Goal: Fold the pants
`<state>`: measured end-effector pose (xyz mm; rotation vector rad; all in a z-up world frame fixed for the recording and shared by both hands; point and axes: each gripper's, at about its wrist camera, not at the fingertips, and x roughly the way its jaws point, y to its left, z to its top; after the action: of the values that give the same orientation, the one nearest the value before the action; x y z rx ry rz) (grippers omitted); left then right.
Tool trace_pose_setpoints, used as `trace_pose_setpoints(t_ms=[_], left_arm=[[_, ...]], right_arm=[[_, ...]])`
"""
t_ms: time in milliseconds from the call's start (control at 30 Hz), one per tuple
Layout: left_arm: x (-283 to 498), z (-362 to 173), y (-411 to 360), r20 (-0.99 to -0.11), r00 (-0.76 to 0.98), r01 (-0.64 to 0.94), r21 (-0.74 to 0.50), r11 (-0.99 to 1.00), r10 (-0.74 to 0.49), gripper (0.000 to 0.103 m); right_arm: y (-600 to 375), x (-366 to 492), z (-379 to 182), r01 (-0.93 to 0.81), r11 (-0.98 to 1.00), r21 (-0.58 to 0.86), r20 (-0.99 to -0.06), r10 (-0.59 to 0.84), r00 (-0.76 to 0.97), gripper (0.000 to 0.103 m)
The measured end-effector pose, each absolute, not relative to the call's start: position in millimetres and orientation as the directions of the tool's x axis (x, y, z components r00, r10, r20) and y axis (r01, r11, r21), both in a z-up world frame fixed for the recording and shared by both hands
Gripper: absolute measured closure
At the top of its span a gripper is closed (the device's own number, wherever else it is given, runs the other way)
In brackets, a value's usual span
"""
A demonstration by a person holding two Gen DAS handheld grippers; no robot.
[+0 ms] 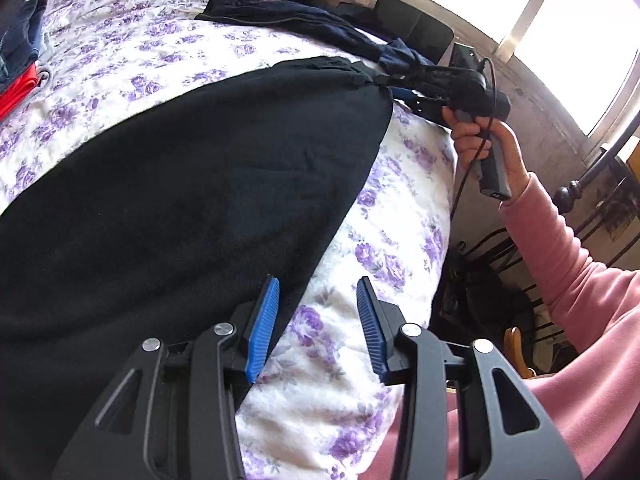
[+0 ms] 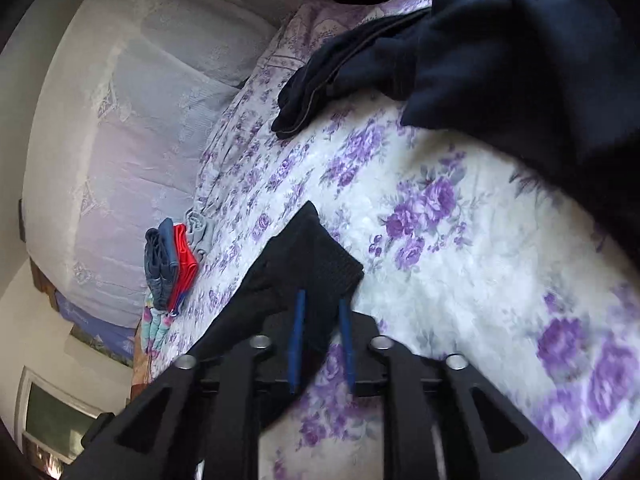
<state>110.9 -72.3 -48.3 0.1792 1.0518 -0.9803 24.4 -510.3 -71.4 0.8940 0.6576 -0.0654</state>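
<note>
Pants flat on bed, grip step before fold.
Black pants (image 1: 192,184) lie on flowered bed (image 1: 384,248). Left gripper (image 1: 316,324) wide open w/ nothing, at edge. Right gripper (image 2: 322,344) narrow, around waistband corner; pinch unclear. Next: left must close on edge.

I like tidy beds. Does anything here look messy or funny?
A little. The dark clothes at the far end of the bed lie crumpled in a heap, not folded like the small pile. The black pants lie fairly flat. The right gripper pinches their corner; the left gripper is open.
</note>
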Motion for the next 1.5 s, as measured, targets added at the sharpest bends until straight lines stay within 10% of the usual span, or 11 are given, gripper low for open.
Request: trace_pose_setpoints(t_ms=[267,500,867,1000,1200,1400,1500], left_arm=[[89.9,-28.9,-35.8,-0.737,0.213,0.765,-0.283,0.579,-0.642,0.046],[99.0,-42.0,-21.4,-0.749,0.220,0.725,-0.303,0.619,-0.625,0.046],[109.2,-53.3,-16.8,-0.726,0.205,0.720,-0.342,0.604,-0.656,0.045],[110.3,-53.9,-15.4,-0.715,0.206,0.719,-0.353,0.599,-0.668,0.045],[114.4,-52.0,-16.2,-0.702,0.216,0.715,-0.360,0.600,-0.679,0.043],[115.3,-57.9,-20.2,-0.719,0.218,0.704,-0.352,0.617,-0.660,0.040],[110.7,-49.5,-14.1,-0.709,0.241,0.709,-0.337,0.619,-0.662,0.040]], right_arm=[[-466.0,38.2,-11.5,0.246,0.820,0.517,-0.553,0.101,0.827,0.058],[-461.5,120.8,-29.1,0.225,0.930,0.291,-0.744,0.072,0.664,0.062],[-394.8,178.8,-39.8,-0.246,0.956,-0.159,-0.917,-0.051,0.395,0.065],[-382.4,176.1,-37.1,-0.318,0.921,-0.226,-0.926,-0.101,0.364,0.100],[-384.5,170.4,-5.0,-0.253,0.936,-0.243,-0.857,-0.085,0.509,0.102],[-398.0,179.0,-41.6,-0.154,0.954,-0.257,-0.890,-0.171,0.423,0.093],[-387.2,174.8,-15.4,-0.090,0.972,-0.215,-0.850,-0.141,0.507,0.066]])
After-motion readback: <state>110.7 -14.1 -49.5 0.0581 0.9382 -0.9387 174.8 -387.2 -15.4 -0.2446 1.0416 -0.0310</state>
